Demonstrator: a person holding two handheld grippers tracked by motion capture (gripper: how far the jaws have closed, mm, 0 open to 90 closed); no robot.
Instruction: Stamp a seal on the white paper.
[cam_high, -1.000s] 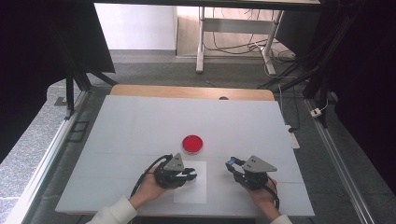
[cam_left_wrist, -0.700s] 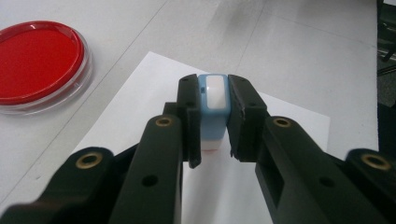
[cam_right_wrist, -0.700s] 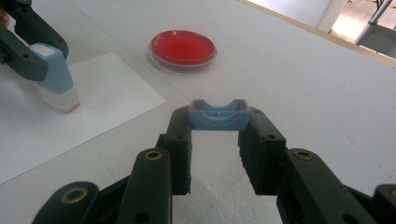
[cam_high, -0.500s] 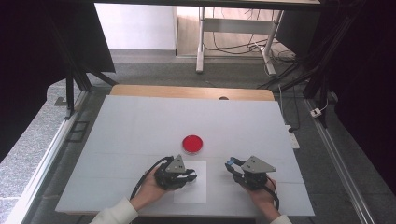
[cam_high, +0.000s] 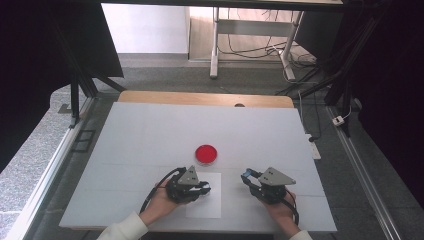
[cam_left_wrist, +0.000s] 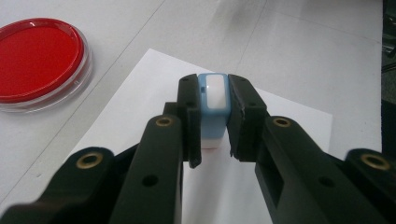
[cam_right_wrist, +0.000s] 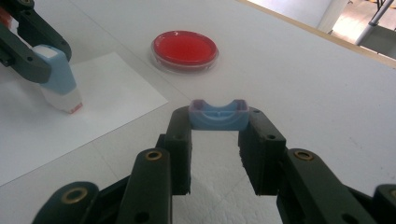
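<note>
Stamp, blue and unmarked, sits clamped in left claw over paper; right claw pinches its cap.

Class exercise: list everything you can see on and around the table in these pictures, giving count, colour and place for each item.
Table: one, white top with a wooden far edge, centre of the high view.
Dish: one, clear with red filling, mid-table beyond the grippers.
Paper sheet: one, white, near edge under the left gripper.
Stamp body: one, light blue and white, red at its tip, clamped in the left gripper over the paper.
Stamp cap: one, light blue, clamped in the right gripper.
Left gripper: one, black.
Right gripper: one, black.
Hands: two, white sleeves, bottom edge.
</note>
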